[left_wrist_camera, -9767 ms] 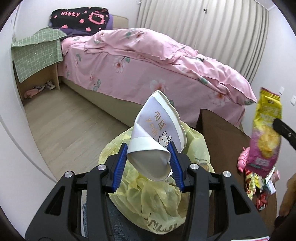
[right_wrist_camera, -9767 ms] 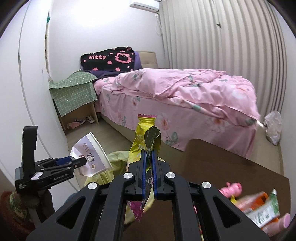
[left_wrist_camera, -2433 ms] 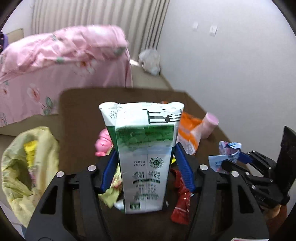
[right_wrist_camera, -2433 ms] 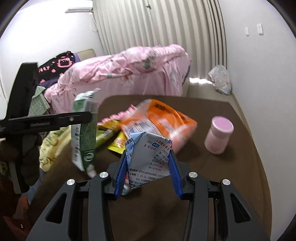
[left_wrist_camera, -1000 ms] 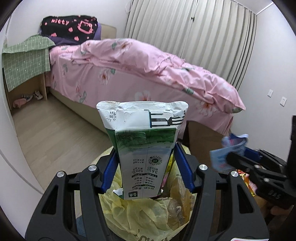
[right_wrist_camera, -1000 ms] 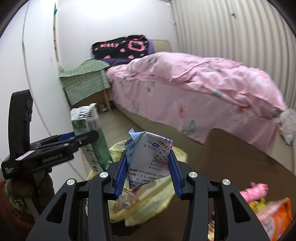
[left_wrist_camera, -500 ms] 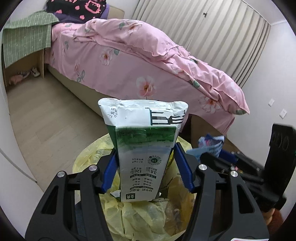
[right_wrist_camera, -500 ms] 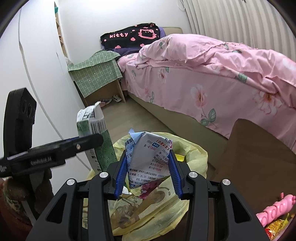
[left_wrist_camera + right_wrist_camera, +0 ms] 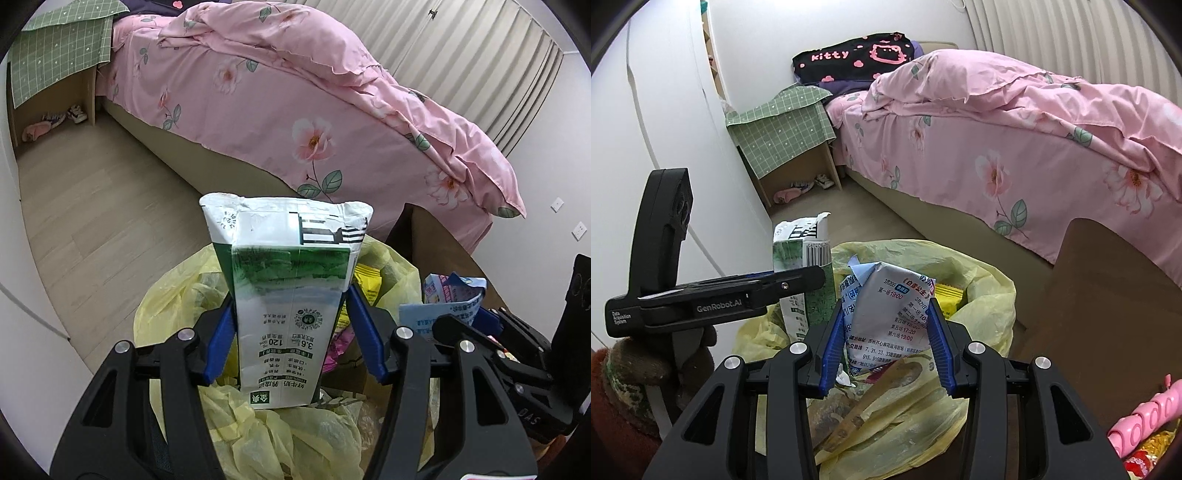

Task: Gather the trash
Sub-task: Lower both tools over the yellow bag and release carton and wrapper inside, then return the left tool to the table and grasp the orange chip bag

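Jaws: my left gripper (image 9: 291, 341) clamps the carton (image 9: 286, 291), my right gripper (image 9: 886, 341) the crumpled pack (image 9: 890, 310). Both have just dropped over the near yellow bag (image 9: 979, 291), so release should come next.

Both views are evenly and softly lit, bright enough to read print on the milk carton (image 9: 291, 314) and the crumpled paper (image 9: 890, 314). Light is diffuse, with pale daylight through the curtains (image 9: 461, 55); shadows stay faint, deepest under the bedside stand (image 9: 798, 173). Mild glare whitens the wall (image 9: 665, 92) in the right wrist view. The fisheye lens bends straight lines hard toward the edges, and black corners frame each picture. Focus is sharp throughout, with no motion blur.
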The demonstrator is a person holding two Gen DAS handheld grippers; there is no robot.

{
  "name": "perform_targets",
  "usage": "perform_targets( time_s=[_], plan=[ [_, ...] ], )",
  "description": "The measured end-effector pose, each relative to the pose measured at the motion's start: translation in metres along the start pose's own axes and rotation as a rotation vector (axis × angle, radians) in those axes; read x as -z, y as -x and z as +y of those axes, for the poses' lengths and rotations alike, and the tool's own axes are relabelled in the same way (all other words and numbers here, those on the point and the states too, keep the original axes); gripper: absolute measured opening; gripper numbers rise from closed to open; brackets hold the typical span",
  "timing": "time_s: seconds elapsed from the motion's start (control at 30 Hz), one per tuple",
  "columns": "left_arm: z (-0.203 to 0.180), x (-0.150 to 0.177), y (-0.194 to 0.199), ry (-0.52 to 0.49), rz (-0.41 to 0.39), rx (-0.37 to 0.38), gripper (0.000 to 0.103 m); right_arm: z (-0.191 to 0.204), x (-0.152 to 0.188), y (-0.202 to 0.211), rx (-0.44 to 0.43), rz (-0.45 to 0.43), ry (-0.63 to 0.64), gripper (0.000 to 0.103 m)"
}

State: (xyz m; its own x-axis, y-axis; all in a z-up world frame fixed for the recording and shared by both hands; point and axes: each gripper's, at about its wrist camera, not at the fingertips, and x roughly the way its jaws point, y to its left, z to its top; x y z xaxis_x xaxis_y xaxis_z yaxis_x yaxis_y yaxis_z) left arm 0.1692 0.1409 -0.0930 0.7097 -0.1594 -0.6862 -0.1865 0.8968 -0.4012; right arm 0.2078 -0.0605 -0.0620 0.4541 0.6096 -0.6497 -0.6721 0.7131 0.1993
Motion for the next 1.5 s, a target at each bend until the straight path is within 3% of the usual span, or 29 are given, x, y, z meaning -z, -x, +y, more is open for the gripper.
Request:
perform_targets(
  time_s=[0.1, 0.23, 0.47, 0.73, 0.9, 1.0, 1.1, 1.27, 1.5],
  plan=[
    [0.002, -0.001, 0.006, 0.026, -0.006, 0.042, 0.055, -0.002, 0.0, -0.001, 0.006, -0.002, -0.011, 0.043],
    [0.001, -0.004, 0.018, 0.038, -0.047, 0.053, 0.078, -0.004, 0.003, -0.004, 0.009, 0.031, -0.027, 0.053],
    [-0.006, -0.01, 0.042, 0.041, -0.106, 0.048, 0.079, -0.011, 0.013, 0.029, 0.069, 0.021, -0.051, 0.055],
    [-0.043, 0.002, 0.053, -0.043, -0.092, 0.094, 0.08, -0.039, 0.05, 0.121, 0.237, -0.071, -0.134, 0.055],
    [-0.093, 0.025, 0.044, -0.171, -0.03, 0.156, 0.081, -0.058, 0.091, 0.189, 0.355, -0.158, -0.179, 0.06],
    [-0.134, 0.049, 0.034, -0.284, 0.035, 0.221, 0.081, -0.072, 0.122, 0.218, 0.389, -0.14, -0.239, 0.06],
    [-0.169, 0.067, 0.028, -0.369, 0.082, 0.287, 0.081, -0.082, 0.154, 0.232, 0.423, -0.069, -0.276, 0.06],
    [-0.223, 0.093, 0.021, -0.547, 0.113, 0.349, 0.081, -0.092, 0.204, 0.262, 0.543, -0.088, -0.33, 0.06],
    [-0.31, 0.119, 0.008, -0.763, 0.144, 0.462, 0.081, -0.102, 0.238, 0.277, 0.653, -0.106, -0.368, 0.06]
  ],
)
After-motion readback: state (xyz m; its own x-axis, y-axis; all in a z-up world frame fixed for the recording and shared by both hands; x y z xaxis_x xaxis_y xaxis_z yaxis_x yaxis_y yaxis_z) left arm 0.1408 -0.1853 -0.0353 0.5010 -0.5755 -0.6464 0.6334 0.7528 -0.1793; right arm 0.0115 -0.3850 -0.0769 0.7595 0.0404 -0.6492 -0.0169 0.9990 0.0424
